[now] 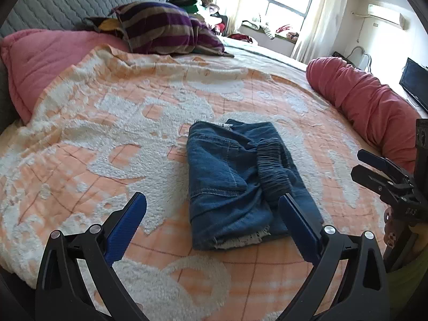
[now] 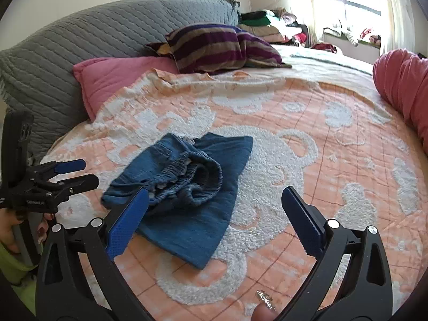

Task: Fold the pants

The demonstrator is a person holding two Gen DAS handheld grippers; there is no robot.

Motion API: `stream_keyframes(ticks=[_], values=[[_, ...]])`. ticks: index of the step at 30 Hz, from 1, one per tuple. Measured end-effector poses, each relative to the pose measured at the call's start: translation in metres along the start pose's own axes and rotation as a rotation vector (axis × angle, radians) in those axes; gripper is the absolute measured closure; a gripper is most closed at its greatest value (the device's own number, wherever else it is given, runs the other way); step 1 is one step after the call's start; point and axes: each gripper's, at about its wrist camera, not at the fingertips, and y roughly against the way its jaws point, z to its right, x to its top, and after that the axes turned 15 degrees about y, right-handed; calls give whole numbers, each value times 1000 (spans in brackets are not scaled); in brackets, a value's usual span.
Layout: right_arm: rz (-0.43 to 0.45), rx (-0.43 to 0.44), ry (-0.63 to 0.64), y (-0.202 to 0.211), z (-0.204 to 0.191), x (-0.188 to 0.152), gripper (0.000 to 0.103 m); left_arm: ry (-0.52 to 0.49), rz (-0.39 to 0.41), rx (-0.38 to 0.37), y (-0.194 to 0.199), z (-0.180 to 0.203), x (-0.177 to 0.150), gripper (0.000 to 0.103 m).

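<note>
- Pants (image 1: 235, 179) lie on the bed, on the orange/white blanket (image 1: 107, 123), already in a compact denim bundle w/ the elastic waistband (image 1: 272, 171) bunched on top.
- Left gripper (image 1: 212, 223): fingers wide apart, nothing held; bundle sits just ahead, between the fingers, its near edge close to the tips.
- Right gripper (image 2: 215, 212): fingers spread too, empty; in its own view the pants (image 2: 187, 195) are ahead and to its left, the left finger overlapping the cloth's edge – contact can't be told.
- Step, prob.: folding looks about done; both grippers appear off the cloth, so this reads as release/check.
- Next, if anything: waistband looks lumpy, far corner sticks out – pinch that edge, tuck or flatten it, w/o dragging the bundle open.
</note>
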Motion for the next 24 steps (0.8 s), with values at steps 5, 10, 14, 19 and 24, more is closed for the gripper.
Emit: stream_keyframes(ticks=[5, 10, 14, 19, 24], values=[[34, -23, 32, 21, -12, 4, 9, -10, 34, -1, 24, 3, -6, 4], [47, -42, 49, 38, -21, 1, 9, -17, 51, 4, 42, 3, -15, 4], [52, -52, 51, 50, -26, -4, 9, -23, 58, 14, 54, 3, -24, 4], [61, -71, 50, 63, -29, -9, 9, -41, 62, 24, 67, 1, -36, 4], [50, -76, 51, 69, -37, -19, 9, -42, 53, 32, 72, -5, -45, 4]])
